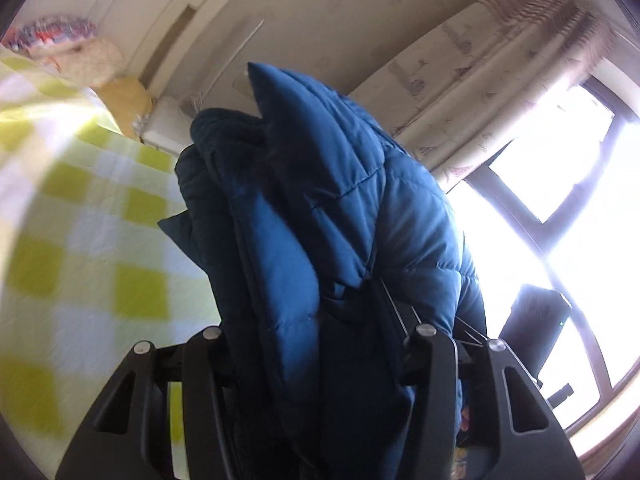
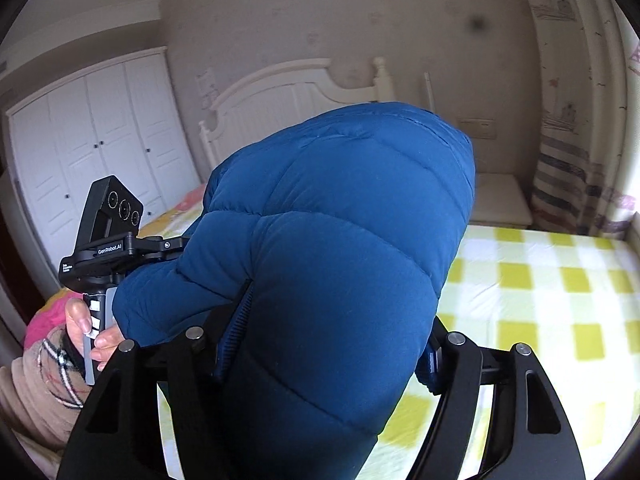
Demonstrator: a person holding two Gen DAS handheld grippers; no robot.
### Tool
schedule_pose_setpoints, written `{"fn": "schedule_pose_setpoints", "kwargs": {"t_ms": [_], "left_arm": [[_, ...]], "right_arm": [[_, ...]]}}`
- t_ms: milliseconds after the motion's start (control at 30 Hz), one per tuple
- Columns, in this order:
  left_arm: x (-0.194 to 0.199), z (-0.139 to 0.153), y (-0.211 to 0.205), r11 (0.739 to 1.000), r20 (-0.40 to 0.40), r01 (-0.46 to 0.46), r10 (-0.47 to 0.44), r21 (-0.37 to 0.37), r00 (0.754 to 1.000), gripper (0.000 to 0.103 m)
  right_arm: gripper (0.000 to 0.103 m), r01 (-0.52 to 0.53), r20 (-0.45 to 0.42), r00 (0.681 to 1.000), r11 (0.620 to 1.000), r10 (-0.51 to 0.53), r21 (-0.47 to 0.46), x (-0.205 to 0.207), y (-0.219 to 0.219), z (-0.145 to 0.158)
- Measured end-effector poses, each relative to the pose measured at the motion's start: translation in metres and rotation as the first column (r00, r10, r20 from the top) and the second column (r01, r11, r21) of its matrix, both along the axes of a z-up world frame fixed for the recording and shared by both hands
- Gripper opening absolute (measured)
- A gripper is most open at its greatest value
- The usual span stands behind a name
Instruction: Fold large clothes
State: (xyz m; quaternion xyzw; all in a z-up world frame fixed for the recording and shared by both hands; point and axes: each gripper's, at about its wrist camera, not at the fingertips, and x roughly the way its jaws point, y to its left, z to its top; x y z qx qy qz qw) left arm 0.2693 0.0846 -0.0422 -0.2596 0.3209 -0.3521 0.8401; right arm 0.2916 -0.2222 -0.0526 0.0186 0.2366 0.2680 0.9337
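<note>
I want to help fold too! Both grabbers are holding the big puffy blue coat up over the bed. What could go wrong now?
1. The blue coat is thick and slippery-looking; it bulges between the right gripper fingers and might slide out.
2. The left gripper holds a bunched wad, so the fold may land crooked on the checked sheet.
3. The coat fills both cameras' views, so the two grippers could bump each other.
</note>
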Motion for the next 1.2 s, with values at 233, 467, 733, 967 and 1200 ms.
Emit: {"fn": "schedule_pose_setpoints", "kwargs": {"t_ms": [233, 467, 733, 967, 1200], "left_arm": [[0.056, -0.086, -0.056, 0.989, -0.196, -0.075, 0.1, 0.13, 0.975, 0.086], [-0.007, -0.037, -0.039, 0.916, 0.009, -0.252, 0.262, 0.312, 0.965, 0.087], [-0.149, 0.083, -0.053, 0.749, 0.54, -0.561, 0.328, 0.351, 0.775, 0.101], [-0.235, 0.135, -0.079, 0.691, 0.725, -0.683, 0.341, 0.239, 0.599, 0.101], [-0.218, 0.095, -0.1, 0.697, 0.587, -0.641, 0.384, 0.322, 0.713, 0.101]], "right_arm": [[0.091, 0.179, -0.354, 0.923, 0.982, -0.149, 0.053, 0.094, -0.07, -0.093], [0.099, 0.289, -0.077, 0.954, 0.957, -0.29, -0.024, 0.019, -0.051, -0.042], [0.098, 0.038, -0.053, 0.997, 0.922, -0.064, -0.386, -0.038, 0.032, -0.077], [0.099, 0.169, 0.206, 0.968, 0.978, -0.141, -0.126, -0.142, -0.018, 0.001], [0.099, 0.372, 0.318, 0.881, 0.928, -0.351, -0.004, -0.165, -0.029, 0.032]]}}
